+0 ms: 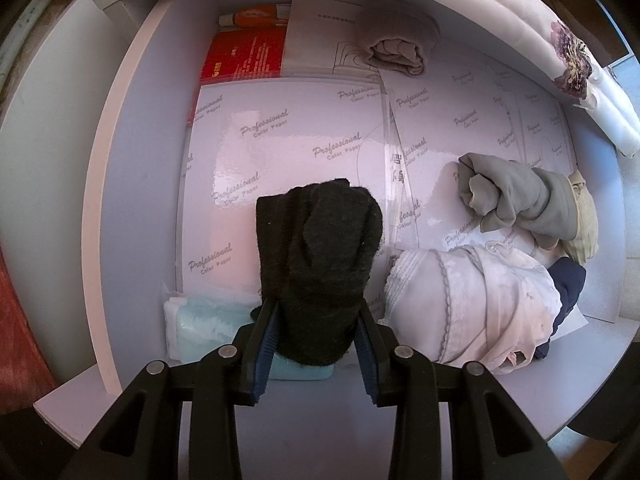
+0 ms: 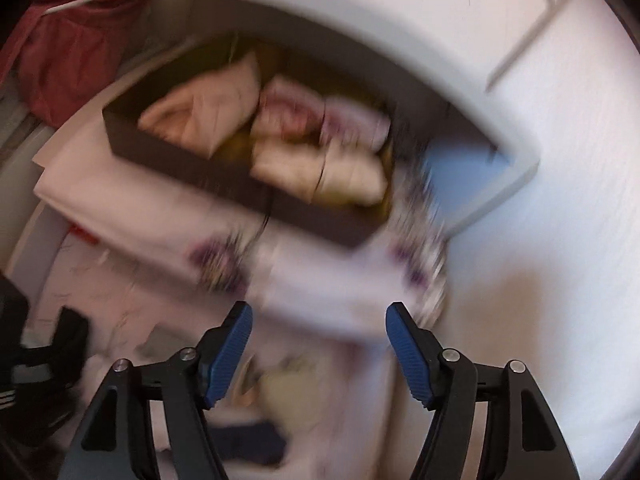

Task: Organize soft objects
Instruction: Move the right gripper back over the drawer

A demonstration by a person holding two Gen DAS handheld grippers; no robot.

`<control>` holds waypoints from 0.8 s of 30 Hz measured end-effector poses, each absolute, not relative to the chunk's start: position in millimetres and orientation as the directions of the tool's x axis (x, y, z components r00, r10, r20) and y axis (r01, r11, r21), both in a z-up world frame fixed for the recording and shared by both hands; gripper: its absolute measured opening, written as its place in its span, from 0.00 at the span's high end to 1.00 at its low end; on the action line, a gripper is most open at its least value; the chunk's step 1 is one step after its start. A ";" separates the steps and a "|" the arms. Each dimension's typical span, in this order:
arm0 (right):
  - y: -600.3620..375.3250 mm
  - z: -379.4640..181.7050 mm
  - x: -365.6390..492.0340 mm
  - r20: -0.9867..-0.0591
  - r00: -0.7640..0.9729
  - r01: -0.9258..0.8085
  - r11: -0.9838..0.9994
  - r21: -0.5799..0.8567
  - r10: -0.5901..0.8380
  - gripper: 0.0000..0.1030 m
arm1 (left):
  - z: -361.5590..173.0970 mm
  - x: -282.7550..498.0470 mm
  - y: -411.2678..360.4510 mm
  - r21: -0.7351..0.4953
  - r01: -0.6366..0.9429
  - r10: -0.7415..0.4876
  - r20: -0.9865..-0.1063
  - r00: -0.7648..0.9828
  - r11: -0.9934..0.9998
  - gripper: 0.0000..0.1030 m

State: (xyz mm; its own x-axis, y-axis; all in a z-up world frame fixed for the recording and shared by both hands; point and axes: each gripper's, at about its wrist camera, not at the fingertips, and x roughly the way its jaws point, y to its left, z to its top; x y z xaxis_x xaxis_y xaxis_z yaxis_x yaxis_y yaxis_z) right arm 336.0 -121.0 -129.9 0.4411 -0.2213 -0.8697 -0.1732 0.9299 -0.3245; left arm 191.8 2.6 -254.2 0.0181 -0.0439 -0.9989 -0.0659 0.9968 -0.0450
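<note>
Left gripper [image 1: 316, 340] nearest the lens, black frame, blue ribbed pads, pointing straight down into a drawer. Jaws pinching a black sock [image 1: 320, 264]: fuzzy knit, bunched thick, lower part clamped between both pads, rest standing out beyond the fingertips. Sock sits over the near end of the drawer floor, above a pale blue packet [image 1: 208, 320] that lies flat just under the pads.

Drawer [image 1: 132, 184] white, smooth walls, floor lined with glossy sheets printed "Professional Color Paper" [image 1: 280, 152]. Just right of the sock, a pale pink garment [image 1: 472, 304] with scalloped trim, crumpled in a heap. Beyond it a grey cloth bundle [image 1: 516, 200], soft, twisted, touching a cream knit piece [image 1: 586, 220]. Navy fabric [image 1: 568, 280] tucked at the pink heap's right edge. Far end: a rolled taupe sock [image 1: 396, 54], apart from the rest, beside a red booklet [image 1: 244, 54] and an orange tube [image 1: 256, 16]. White floral cloth [image 1: 568, 60] draped over the drawer's far right rim.

Right gripper [image 2: 320, 344] angled steeply down, picture heavily motion-blurred. Jaws spread wide, nothing between the pads. Ahead of it a dark rectangular box [image 2: 192, 168] holding rolled pale and pinkish cloth bundles [image 2: 320, 148], sitting on the white floral fabric [image 2: 224, 260]. Red cloth [image 2: 72, 60] at upper left. Details of the bundles too blurred to tell.
</note>
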 end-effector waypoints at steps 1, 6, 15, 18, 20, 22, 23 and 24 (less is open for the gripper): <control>-127.7 -140.4 333.0 -0.902 0.383 -0.142 0.953 -0.269 -0.198 0.31 | -254.5 191.9 2.7 -0.046 -0.066 -0.044 -0.999 0.018 0.997 0.65; -156.1 -186.2 317.5 -0.984 0.161 0.017 0.997 -0.070 -0.072 0.31 | -255.5 190.9 3.0 -0.049 -0.069 -0.047 -0.999 0.018 0.996 0.65; -173.7 -236.8 300.8 -0.995 -0.036 0.080 0.992 -0.093 -0.090 0.31 | -256.7 191.1 2.5 -0.047 -0.069 -0.046 -0.999 0.017 0.997 0.65; -170.0 -249.9 295.9 -0.992 -0.074 0.054 0.993 -0.107 -0.103 0.31 | -256.4 191.4 3.3 -0.049 -0.068 -0.048 -0.999 0.017 0.996 0.65; -170.2 -255.1 293.4 -0.992 -0.079 0.058 0.993 -0.100 -0.095 0.31 | -256.3 191.5 4.2 -0.051 -0.070 -0.050 -0.999 0.017 0.996 0.65; -170.4 -256.8 292.7 -0.993 -0.082 0.061 0.994 -0.091 -0.086 0.31 | -256.6 191.8 5.5 -0.055 -0.073 -0.054 -0.998 0.015 0.996 0.65; -170.0 -258.0 291.7 -0.993 -0.083 0.060 0.994 -0.089 -0.084 0.31 | -257.1 192.1 6.2 -0.056 -0.073 -0.056 -0.998 0.014 0.996 0.65; -170.5 -260.4 290.7 -0.993 -0.088 0.058 0.995 -0.085 -0.080 0.31 | -257.1 192.4 7.0 -0.047 -0.070 -0.046 -0.999 0.012 0.996 0.66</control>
State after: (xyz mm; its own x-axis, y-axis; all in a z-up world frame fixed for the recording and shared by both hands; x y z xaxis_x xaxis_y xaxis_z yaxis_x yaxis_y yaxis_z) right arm 290.7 -170.5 -260.4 -0.0883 -0.0801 -0.9929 0.0585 0.9946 -0.0855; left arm 192.4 7.0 -257.1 0.0117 -0.0464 -0.9989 -0.0702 0.9964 -0.0471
